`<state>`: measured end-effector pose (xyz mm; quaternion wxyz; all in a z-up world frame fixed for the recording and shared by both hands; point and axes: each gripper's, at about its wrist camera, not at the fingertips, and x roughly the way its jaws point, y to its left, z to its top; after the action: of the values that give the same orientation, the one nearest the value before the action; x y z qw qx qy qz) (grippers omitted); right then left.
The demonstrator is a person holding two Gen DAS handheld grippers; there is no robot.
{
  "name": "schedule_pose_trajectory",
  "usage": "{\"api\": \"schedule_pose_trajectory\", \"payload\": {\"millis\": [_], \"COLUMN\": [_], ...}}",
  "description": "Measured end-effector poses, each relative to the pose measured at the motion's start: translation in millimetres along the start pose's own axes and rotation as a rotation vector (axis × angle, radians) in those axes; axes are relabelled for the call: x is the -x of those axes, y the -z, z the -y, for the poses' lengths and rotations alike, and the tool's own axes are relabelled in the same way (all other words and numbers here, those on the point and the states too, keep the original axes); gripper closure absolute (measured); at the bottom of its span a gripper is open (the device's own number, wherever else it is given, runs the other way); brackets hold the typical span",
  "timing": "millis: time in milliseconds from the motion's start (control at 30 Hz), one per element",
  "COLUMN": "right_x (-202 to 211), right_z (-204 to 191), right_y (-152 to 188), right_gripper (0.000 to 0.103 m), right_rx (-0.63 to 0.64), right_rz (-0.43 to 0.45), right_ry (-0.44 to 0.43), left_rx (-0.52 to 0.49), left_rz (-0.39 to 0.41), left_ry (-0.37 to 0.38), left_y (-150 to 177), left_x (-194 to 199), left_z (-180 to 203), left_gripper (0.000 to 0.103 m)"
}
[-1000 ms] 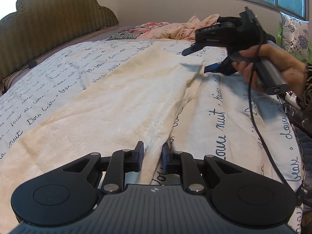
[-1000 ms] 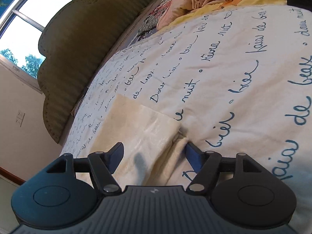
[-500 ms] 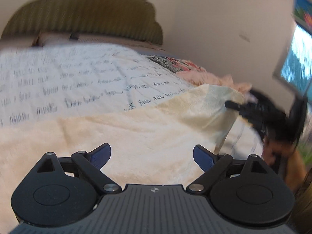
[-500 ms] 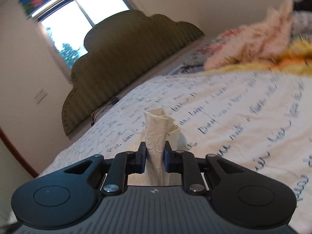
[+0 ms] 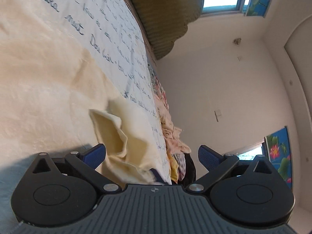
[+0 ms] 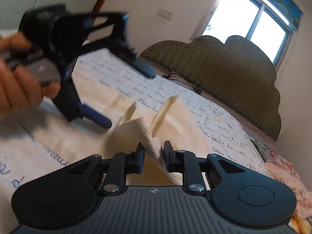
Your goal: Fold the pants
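On the bed [image 6: 224,134], over a white cover printed with blue handwritten script, the cream pants [image 5: 44,81] are spread flat; the cloth is soft and faintly crinkled. A bunched, folded end of the pants [image 6: 150,136] is raised off the cover and is pinched between the near-closed fingers of the right gripper [image 6: 152,152], the cloth standing up in two stiff pleats above the black pads. The left gripper [image 5: 152,153] is held with its blue-tipped fingers [image 5: 94,154] spread wide; the crumpled end lies between them, but nothing is clamped. In the right wrist view the left gripper [image 6: 124,99] is seen blurred at the left, grasped by a hand [image 6: 17,83], its fingers apart above the pants. A padded olive headboard [image 6: 224,72] with a scalloped top edge is seen at the far end of the bed, and a heap of pink and patterned laundry [image 5: 171,136] lies at the far edge of the cover. Compared with half a second ago, the left wrist view is rolled steeply sideways and the lifted end is now between the left fingers, while the right grip on the cloth is unchanged.
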<state>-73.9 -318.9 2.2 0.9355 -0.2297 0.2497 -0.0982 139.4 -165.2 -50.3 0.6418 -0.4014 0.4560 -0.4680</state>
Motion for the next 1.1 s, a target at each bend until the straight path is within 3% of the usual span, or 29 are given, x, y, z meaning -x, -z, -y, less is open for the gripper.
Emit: {"api": "schedule_pose_trajectory", "payload": {"millis": [100,133,167,200,267,333,367,400,433,533,700,767,800,867,967,1067,1100], "right_x": [-12,-13,-14,-16,-22,-30,-35,-36,-34,-19,4,8,8,7,10,14,14], "right_z": [-28,-35,-40,-45,-40,-26,-14,-5,2,2,-14,-16,-14,-4,11,-5,-11], "right_y": [5,5,6,5,6,6,3,4,3,4,0,-2,-3,-7,-18,-37,-44], "right_gripper": [0.06,0.037,0.02,0.017,0.017,0.018,0.023,0.035,0.067,0.082,0.083,0.083,0.083,0.084,0.084,0.085,0.085], "right_rx": [0.125,0.166,0.2,0.234,0.254,0.195,0.136,0.084,0.039,0.019,0.077,0.068,0.049,-0.035,-0.182,-0.149,-0.14], "right_rz": [-0.022,-0.013,-0.003,0.004,-0.018,-0.058,-0.073,-0.084,-0.091,-0.048,0.019,0.047,0.052,0.059,0.083,0.134,0.144], "right_ry": [0.082,0.129,0.178,0.236,0.265,0.225,0.188,0.148,0.107,0.113,0.088,0.094,0.104,0.125,0.059,0.029,0.006], "left_rx": [0.011,0.012,0.01,0.004,-0.017,-0.027,-0.026,-0.022,-0.016,0.015,0.01,-0.007,-0.01,-0.038,-0.229,-0.504,-0.552], "left_rz": [0.004,-0.006,-0.018,-0.027,-0.046,-0.054,-0.061,-0.068,-0.077,-0.082,-0.063,-0.067,-0.082,-0.067,0.014,0.086,0.096], "left_ry": [-0.019,-0.036,-0.054,-0.066,-0.093,-0.121,-0.131,-0.135,-0.142,-0.178,-0.185,-0.164,-0.167,-0.173,-0.199,-0.308,-0.345], "left_y": [-4,-5,-5,-6,-8,-5,-6,-7,-8,-13,-12,-9,-9,-10,-18,-20,-21], "left_x": [-2,-6,-9,-11,-16,-21,-26,-30,-35,-47,-58,-57,-57,-53,-29,1,11], "left_z": [1,3,5,7,10,12,13,14,15,15,16,16,15,18,48,88,94], "left_gripper": [0.001,0.001,0.001,0.001,0.001,0.001,0.001,0.001,0.001,0.001,0.006,0.04,0.071,0.085,0.087,0.088,0.088]}}
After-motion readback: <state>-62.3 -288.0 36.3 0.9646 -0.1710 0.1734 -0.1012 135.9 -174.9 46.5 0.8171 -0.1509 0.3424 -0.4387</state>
